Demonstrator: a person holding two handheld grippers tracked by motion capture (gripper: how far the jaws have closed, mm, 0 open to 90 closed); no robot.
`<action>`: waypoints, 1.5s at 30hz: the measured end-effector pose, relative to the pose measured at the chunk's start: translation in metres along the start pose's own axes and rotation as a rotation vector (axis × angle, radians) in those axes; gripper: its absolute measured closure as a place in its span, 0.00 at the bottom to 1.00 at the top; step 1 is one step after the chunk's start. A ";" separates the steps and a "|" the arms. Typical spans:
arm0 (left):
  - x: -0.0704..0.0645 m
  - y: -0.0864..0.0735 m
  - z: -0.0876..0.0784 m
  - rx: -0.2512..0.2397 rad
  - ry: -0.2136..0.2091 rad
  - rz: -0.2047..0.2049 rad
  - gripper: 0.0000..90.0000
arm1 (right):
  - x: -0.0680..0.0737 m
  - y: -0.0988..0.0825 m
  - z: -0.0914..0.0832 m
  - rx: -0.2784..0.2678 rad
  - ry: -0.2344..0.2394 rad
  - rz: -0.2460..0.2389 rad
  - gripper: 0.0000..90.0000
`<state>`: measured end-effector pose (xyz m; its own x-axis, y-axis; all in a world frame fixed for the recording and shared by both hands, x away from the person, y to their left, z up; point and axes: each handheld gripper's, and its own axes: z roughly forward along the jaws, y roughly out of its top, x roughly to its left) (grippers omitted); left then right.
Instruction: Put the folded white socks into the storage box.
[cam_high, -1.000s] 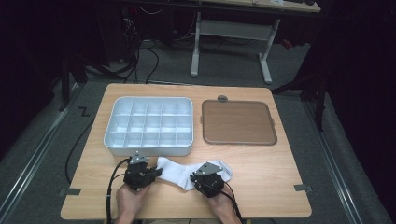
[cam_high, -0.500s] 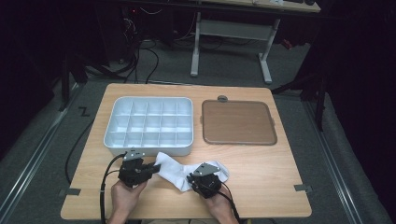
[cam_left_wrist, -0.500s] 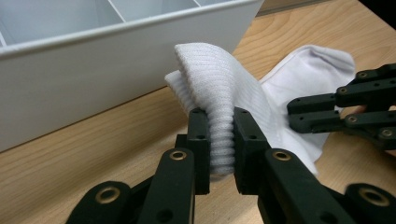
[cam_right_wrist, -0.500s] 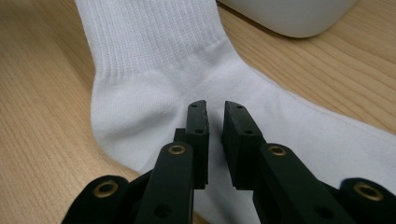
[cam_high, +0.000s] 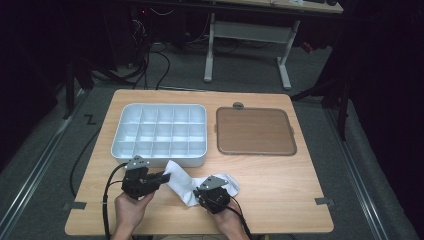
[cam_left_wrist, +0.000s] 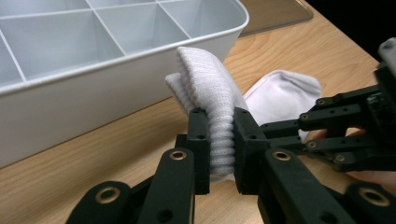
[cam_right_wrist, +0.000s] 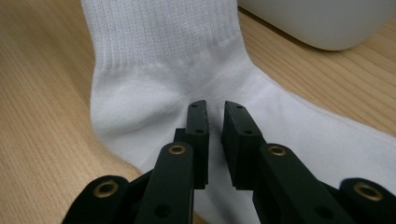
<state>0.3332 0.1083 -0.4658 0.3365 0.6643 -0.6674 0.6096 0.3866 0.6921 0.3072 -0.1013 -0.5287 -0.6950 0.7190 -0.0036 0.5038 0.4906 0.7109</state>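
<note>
Dark floor, trailing cables and a desk frame surround a light wooden tabletop (cam_high: 280, 200), on which a white compartment tray (cam_high: 161, 134) sits at centre left of the high view and a brown lid-like tray (cam_high: 255, 131) at centre right. A white sock (cam_high: 181, 181) lies in the lower middle of that frame, just below the compartment tray's near wall.

The left hand-held gripper (cam_left_wrist: 220, 140) is clamped on the ribbed cuff, which is bunched and raised off the wood close to the tray wall. The right hand-held gripper (cam_right_wrist: 215, 122) is pressed down on the heel area with its jaws nearly together; a thin pinch of fabric appears to be caught between them, though the depth of that bite cannot be judged.

Several risks can be foreseen. If the cuff is pulled away, the shallow pinch at the heel could be lost and the sock dragged instead of folded. The bunched cuff could slide out of the left jaws under tension. The raised cuff could also be snagged on the tray rim, and the tray pushed out of place.
</note>
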 end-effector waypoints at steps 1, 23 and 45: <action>-0.001 0.001 0.000 0.000 -0.004 0.002 0.88 | 0.001 0.001 0.000 0.002 0.003 0.003 0.90; -0.015 0.008 -0.001 -0.004 -0.068 0.003 0.89 | 0.016 0.019 0.017 0.018 0.012 -0.022 0.90; -0.016 0.001 0.010 0.044 -0.055 0.039 0.89 | 0.013 0.023 0.010 -0.028 0.055 0.005 0.79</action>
<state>0.3353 0.0916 -0.4569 0.3990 0.6413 -0.6554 0.6261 0.3317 0.7057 0.3144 -0.0758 -0.5197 -0.7202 0.6928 0.0380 0.4931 0.4725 0.7304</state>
